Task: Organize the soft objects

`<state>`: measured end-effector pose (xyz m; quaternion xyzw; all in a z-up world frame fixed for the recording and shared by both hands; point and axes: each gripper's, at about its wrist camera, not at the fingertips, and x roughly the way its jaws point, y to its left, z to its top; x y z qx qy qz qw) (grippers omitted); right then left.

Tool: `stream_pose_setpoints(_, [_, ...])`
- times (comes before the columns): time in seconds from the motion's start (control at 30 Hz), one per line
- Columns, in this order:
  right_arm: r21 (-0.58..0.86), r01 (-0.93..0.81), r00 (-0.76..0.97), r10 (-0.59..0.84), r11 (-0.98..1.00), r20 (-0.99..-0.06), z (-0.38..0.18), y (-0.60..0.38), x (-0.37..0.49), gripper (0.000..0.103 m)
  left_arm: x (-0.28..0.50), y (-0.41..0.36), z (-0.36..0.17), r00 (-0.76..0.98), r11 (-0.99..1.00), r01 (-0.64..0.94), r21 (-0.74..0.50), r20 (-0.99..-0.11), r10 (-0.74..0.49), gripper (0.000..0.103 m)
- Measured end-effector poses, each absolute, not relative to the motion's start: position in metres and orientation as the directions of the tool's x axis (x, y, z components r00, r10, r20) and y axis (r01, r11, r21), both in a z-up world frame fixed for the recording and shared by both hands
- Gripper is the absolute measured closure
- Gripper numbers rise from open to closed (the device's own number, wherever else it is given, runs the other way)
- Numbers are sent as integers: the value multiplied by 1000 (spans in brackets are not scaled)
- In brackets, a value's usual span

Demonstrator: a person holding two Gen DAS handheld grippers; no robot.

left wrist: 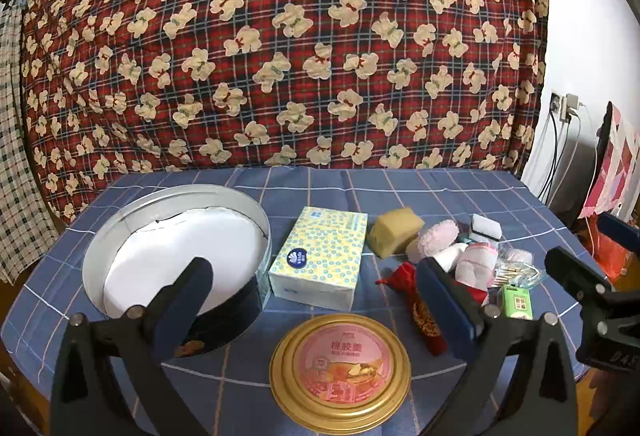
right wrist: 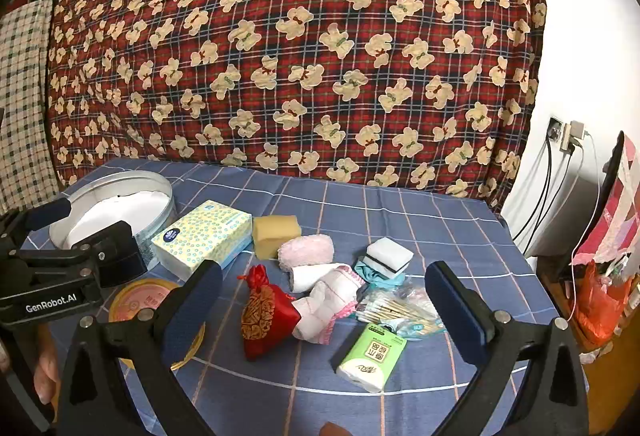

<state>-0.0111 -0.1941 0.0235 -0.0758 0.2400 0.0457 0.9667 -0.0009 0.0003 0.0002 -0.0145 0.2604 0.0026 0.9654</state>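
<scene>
Soft items lie on the blue checked tablecloth: a tissue pack (right wrist: 204,236), a yellow sponge (right wrist: 276,234), a pink fluffy pad (right wrist: 306,252), a white-and-black sponge (right wrist: 390,256), a red pouch (right wrist: 264,312), a white cloth (right wrist: 328,296) and a green tissue packet (right wrist: 372,356). An open round tin (left wrist: 100,236) stands at the left, its gold lid (left wrist: 340,368) in front. My left gripper (left wrist: 316,300) hovers open over the lid and tissue pack (left wrist: 320,256), holding nothing. My right gripper (right wrist: 326,304) hovers open above the pouch and cloth, also holding nothing.
A bag of cotton swabs (right wrist: 400,308) lies among the soft items. A red bear-print blanket (left wrist: 280,56) hangs behind the table. Cables and a wall socket (right wrist: 568,136) are at the right, with bags (right wrist: 600,296) beside the table edge. A hand (right wrist: 44,372) shows at lower left.
</scene>
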Motion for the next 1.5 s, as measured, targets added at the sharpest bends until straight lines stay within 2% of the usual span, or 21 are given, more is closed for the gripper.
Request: stream_pose_setpoints(1.5, [-118, -131, 881, 61, 984, -469, 19, -188, -10, 0, -2, 0, 0, 868, 999, -11, -30, -497, -5, 0])
